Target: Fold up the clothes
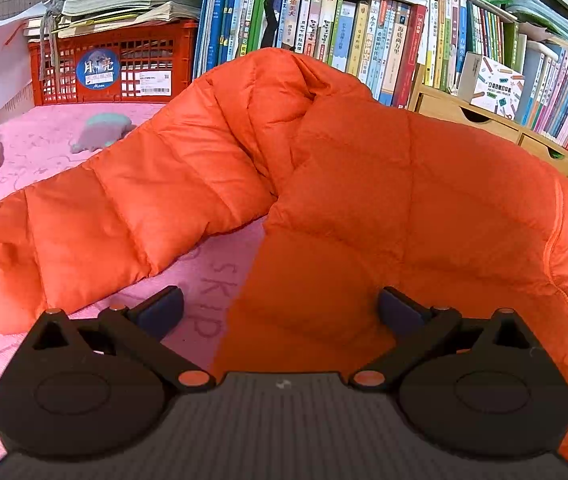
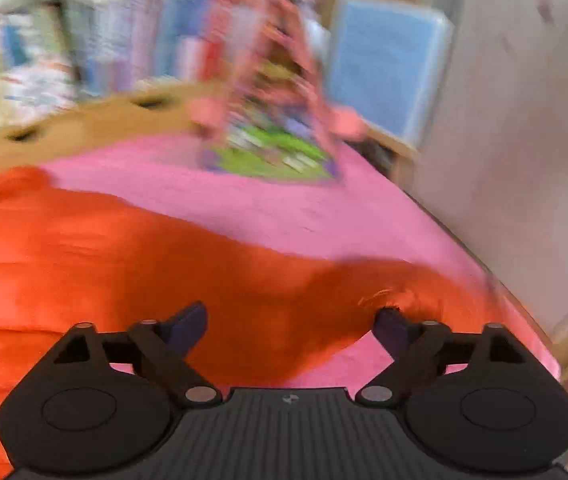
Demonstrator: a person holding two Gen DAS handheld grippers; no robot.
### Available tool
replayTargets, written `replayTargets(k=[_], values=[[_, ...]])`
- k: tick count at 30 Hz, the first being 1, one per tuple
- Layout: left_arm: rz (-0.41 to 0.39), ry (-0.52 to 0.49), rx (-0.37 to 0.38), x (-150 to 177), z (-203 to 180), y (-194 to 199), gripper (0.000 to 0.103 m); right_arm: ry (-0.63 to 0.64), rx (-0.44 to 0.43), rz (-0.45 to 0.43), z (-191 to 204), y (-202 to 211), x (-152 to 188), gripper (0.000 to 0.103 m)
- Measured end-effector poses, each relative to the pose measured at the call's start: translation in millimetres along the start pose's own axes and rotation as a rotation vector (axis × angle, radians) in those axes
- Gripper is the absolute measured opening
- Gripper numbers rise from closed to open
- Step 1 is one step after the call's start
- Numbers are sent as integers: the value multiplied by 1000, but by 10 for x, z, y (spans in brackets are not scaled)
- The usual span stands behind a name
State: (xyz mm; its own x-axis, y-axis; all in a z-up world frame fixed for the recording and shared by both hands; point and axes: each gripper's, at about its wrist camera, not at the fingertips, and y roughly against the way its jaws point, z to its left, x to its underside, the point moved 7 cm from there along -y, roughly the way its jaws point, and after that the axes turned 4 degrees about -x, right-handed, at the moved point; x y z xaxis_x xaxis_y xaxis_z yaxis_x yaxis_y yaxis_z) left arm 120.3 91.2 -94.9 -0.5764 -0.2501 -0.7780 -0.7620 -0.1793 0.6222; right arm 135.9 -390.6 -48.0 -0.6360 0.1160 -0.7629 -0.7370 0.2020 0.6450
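Observation:
An orange quilted puffer jacket (image 1: 363, 184) lies on a pink cloth (image 1: 44, 148). One sleeve (image 1: 104, 216) stretches out to the left with its cuff near the left edge. My left gripper (image 1: 280, 312) is open, just above the jacket's near edge, holding nothing. In the right wrist view, which is blurred by motion, the same jacket (image 2: 104, 264) fills the left and lower part. My right gripper (image 2: 289, 326) is open over the jacket's right edge, and holds nothing.
A red crate (image 1: 112, 68) under stacked papers stands at the back left, with rows of books (image 1: 363, 28) and wooden drawers (image 1: 483, 120) behind. A grey-green soft toy (image 1: 104, 132) lies on the cloth. A colourful box (image 2: 276, 148) and the cloth's right edge (image 2: 483, 264) show.

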Motion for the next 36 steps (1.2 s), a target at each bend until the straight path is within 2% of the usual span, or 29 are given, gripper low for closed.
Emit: replayTargets(k=[3, 5, 8, 10, 13, 16, 20, 22, 25, 27, 28, 29, 30, 31, 33, 35, 36], values=[[-8, 39, 22, -9, 51, 31, 103, 94, -178, -108, 712, 316, -238, 103], [-9, 106, 57, -19, 159, 103, 103, 153, -312, -156, 1233, 455, -341, 103], [-6, 288, 95, -21, 521, 320, 103, 231, -494, -229, 2061, 483, -395, 103], [-27, 428, 79, 2, 901, 479, 103, 266, -563, -244, 2429, 498, -386, 103], [-43, 565, -16, 5, 1464, 589, 103, 295, -590, -231, 2940, 273, -231, 103], [-21, 601, -140, -89, 1850, 510, 103, 300, -610, -180, 3187, 35, -27, 103], [19, 600, -123, -247, 1965, 340, 103, 302, -616, -169, 3226, -140, 176, 103], [34, 581, -84, -323, 1926, 236, 103, 282, -636, -159, 3184, -190, 211, 103], [24, 516, -104, -391, 1823, 95, 102, 239, -669, -140, 3118, -269, 250, 103], [30, 425, -155, -464, 1708, -27, 93, 219, -683, -129, 3080, -307, 277, 103], [29, 389, -167, -502, 1655, -83, 70, 215, -687, -125, 3065, -319, 292, 103], [26, 363, -164, -560, 1607, -137, 43, 212, -690, -123, 3062, -324, 298, 103], [16, 356, -149, -644, 1586, -198, 32, 210, -694, -121, 3060, -329, 301, 103], [7, 358, -117, -738, 1568, -257, 10, 206, -698, -117, 3050, -335, 303, 103], [-39, 444, 15, -1034, 1578, -298, 10, 192, -706, -110, 3029, -351, 297, 103], [-138, 517, 101, -1377, 1608, -144, 10, 173, -716, -101, 3001, -368, 292, 103], [-212, 519, 136, -1578, 1595, 13, 10, 164, -720, -97, 2985, -375, 290, 103]])
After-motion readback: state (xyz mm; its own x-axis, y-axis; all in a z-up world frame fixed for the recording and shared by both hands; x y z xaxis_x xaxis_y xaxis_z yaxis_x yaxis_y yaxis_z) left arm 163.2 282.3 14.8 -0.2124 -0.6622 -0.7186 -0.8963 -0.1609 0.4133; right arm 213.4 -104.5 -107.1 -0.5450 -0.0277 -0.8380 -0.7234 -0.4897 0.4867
